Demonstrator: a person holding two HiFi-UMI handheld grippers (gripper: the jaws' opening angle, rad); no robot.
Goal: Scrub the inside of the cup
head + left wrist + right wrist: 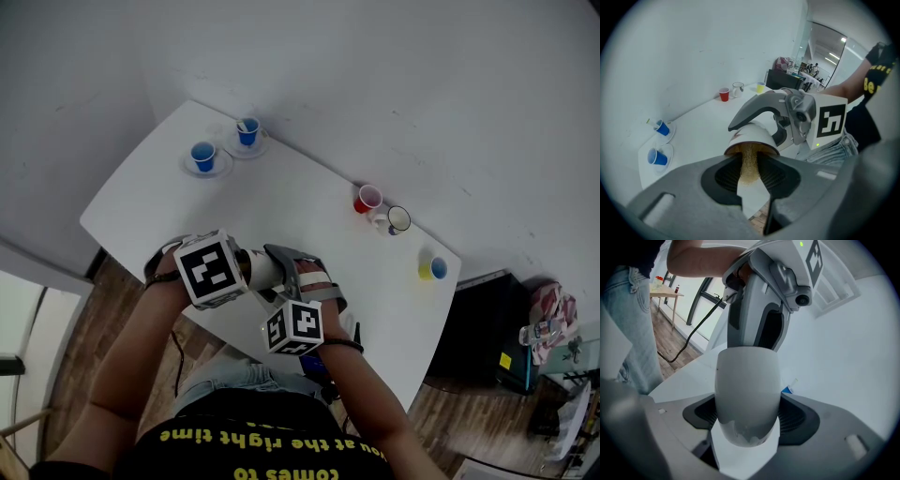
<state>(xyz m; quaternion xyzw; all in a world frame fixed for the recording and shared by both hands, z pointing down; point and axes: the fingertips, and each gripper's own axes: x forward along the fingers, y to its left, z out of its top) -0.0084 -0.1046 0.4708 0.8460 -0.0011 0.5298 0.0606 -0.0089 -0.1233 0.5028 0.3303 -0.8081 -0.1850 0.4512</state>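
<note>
The cup (747, 380) is held near the front edge of the table (281, 197), clamped round its body by the right tongs (749, 423), with its base turned toward them. Its long axis is laid from the right tongs toward the left tongs (751, 185), so the open mouth is faced by the left pair. These are closed narrowly on a tan scrubbing pad (749, 161), whose far end is seen at or just inside the rim; its depth cannot be told. A scrubbing stroke is judged best driven along that axis, straight into the mouth, the cup being braced by the right tongs.
</note>
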